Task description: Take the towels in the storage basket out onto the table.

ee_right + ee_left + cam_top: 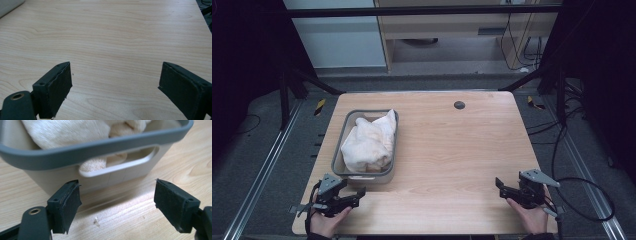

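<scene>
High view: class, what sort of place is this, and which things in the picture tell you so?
Probably a lab or recording workspace, not a home. A bare wooden table stands inside a dark metal frame, loose cables trail over the grey floor, and a person holds a hand-held tool in each hand.

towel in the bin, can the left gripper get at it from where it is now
Probably yes. The left gripper sits open just in front of the bin, and the towel is heaped above the open rim, with nothing covering it.
</scene>
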Action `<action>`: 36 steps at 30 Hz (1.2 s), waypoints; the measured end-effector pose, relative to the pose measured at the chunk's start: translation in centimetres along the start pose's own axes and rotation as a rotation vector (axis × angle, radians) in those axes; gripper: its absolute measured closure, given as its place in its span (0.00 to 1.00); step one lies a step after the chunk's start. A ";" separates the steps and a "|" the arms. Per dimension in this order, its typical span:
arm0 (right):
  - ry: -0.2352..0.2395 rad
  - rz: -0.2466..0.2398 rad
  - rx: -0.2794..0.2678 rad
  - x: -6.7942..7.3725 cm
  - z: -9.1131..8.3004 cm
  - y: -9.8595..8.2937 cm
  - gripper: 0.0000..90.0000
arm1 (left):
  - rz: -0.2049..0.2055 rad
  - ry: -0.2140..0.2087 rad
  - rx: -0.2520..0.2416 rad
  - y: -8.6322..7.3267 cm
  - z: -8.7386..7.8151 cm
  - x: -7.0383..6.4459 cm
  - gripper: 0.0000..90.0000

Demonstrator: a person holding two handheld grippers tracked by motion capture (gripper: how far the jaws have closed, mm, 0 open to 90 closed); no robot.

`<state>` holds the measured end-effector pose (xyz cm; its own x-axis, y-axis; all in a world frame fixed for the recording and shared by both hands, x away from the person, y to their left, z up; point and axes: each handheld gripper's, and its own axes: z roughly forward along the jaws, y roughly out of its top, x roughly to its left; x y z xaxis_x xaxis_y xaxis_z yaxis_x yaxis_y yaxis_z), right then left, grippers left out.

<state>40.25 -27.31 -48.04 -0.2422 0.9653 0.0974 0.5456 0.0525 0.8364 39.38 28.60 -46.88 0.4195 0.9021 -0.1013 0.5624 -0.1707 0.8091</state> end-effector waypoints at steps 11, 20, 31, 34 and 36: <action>-0.004 -0.006 0.004 -0.2 0.0 -0.1 0.11 | -0.054 -0.002 -0.090 0.7 -1.8 0.6 0.22; -0.008 -0.032 0.018 0.0 0.1 -0.2 0.10 | -0.070 0.010 -0.137 1.5 -3.5 0.7 0.22; 0.000 -0.031 0.021 0.1 0.1 -0.2 0.10 | -0.059 0.017 -0.181 2.6 -4.6 0.8 0.23; -0.002 -0.039 0.022 0.3 0.2 -0.2 0.10 | -0.060 0.021 -0.188 3.1 -4.8 1.0 0.23; -0.004 -0.044 0.025 0.2 0.3 -0.2 0.10 | -0.062 0.017 -0.194 3.7 -5.0 1.2 0.23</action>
<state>40.31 -27.06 -48.34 -0.2633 0.9629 0.0582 0.5542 0.1017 0.8261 38.39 30.99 -41.15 0.3749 0.9155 -0.1459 0.4385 -0.0365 0.8980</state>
